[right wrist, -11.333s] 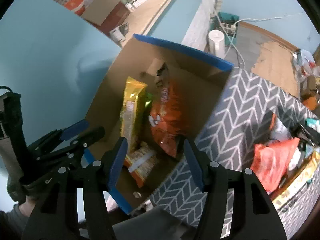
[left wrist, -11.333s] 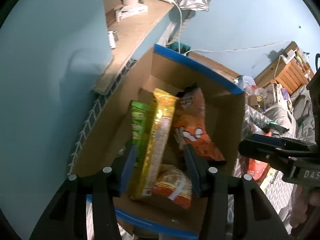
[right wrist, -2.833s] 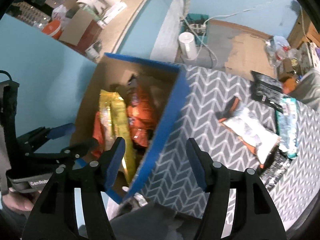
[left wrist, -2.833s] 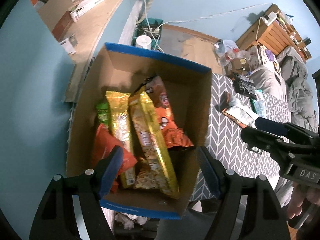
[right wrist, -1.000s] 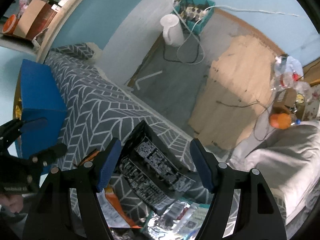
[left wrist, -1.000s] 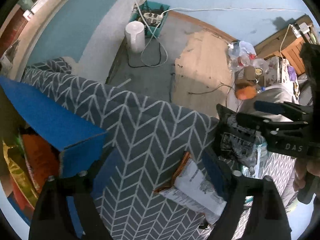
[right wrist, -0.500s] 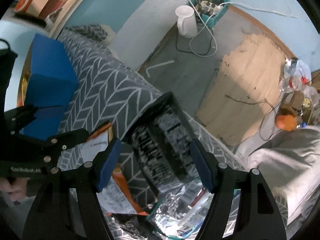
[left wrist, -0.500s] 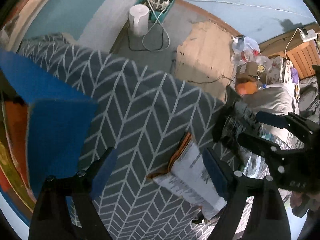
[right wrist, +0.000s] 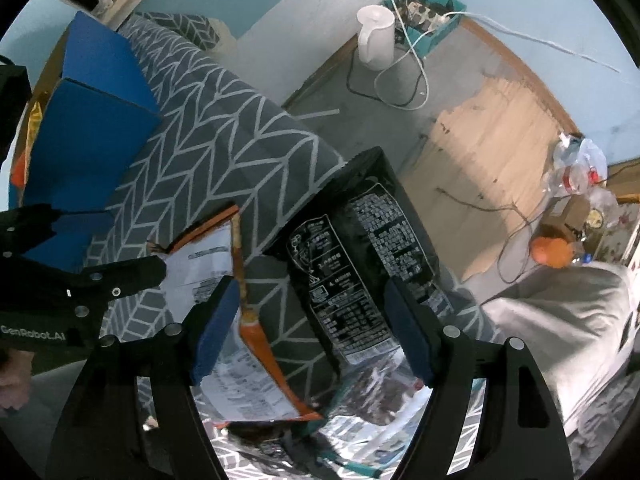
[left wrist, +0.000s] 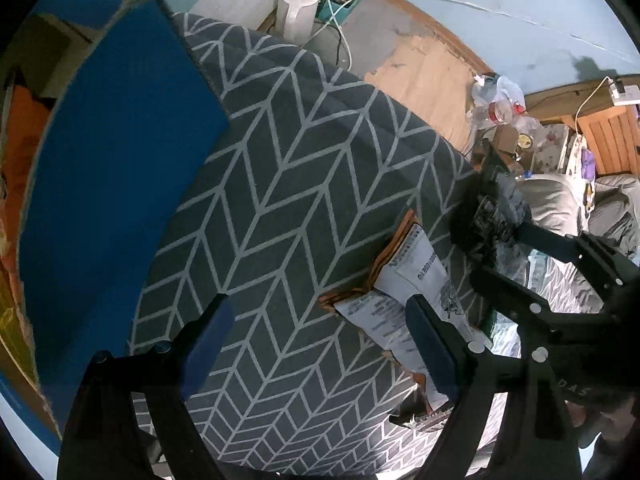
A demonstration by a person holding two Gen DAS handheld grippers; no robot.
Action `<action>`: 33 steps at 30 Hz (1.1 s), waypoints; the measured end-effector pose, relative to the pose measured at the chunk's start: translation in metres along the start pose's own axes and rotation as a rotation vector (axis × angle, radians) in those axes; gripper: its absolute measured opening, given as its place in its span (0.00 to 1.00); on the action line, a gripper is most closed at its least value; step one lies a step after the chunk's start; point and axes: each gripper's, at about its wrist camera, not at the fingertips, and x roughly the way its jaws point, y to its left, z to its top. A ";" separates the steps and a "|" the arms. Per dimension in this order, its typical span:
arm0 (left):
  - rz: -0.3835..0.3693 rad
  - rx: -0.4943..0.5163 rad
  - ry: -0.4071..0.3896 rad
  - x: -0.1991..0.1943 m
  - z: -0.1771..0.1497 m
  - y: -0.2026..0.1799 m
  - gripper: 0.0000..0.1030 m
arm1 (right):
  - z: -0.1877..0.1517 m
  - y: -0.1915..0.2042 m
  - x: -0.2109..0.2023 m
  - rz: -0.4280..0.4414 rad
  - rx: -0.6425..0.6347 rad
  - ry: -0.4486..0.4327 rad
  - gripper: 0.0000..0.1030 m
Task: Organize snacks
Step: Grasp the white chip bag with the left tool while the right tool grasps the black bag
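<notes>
Chevron cover (left wrist: 288,184) – black packet (right wrist: 360,264), open right tool (right wrist: 308,332)

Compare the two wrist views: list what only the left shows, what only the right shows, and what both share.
Only the left wrist view shows the box's inside with an orange snack bag and a wooden chair.

Only the right wrist view shows the black packet's printed back up close between the right gripper's open jaws, which have just been opening, and silvery packets below it.

Both show the blue box, the chevron cloth, the white-and-orange packet, the white kettle, and the other gripper.
</notes>
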 end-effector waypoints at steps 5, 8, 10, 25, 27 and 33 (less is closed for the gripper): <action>0.002 -0.001 0.005 -0.004 -0.008 0.009 0.86 | -0.009 0.000 0.002 0.069 0.104 -0.006 0.74; -0.001 -0.009 0.017 -0.005 -0.016 0.013 0.86 | -0.020 0.001 0.003 0.075 0.181 -0.013 0.75; 0.003 -0.023 0.022 -0.006 -0.023 0.019 0.86 | -0.027 0.003 0.003 0.079 0.240 -0.016 0.75; -0.008 -0.045 0.078 -0.001 -0.071 0.063 0.86 | -0.072 0.035 0.018 0.188 0.506 0.007 0.78; -0.014 -0.052 0.080 -0.001 -0.075 0.070 0.86 | -0.078 0.036 0.020 0.214 0.531 0.019 0.78; -0.038 -0.054 0.082 -0.003 -0.085 0.072 0.86 | -0.090 0.041 -0.005 0.158 0.449 -0.030 0.78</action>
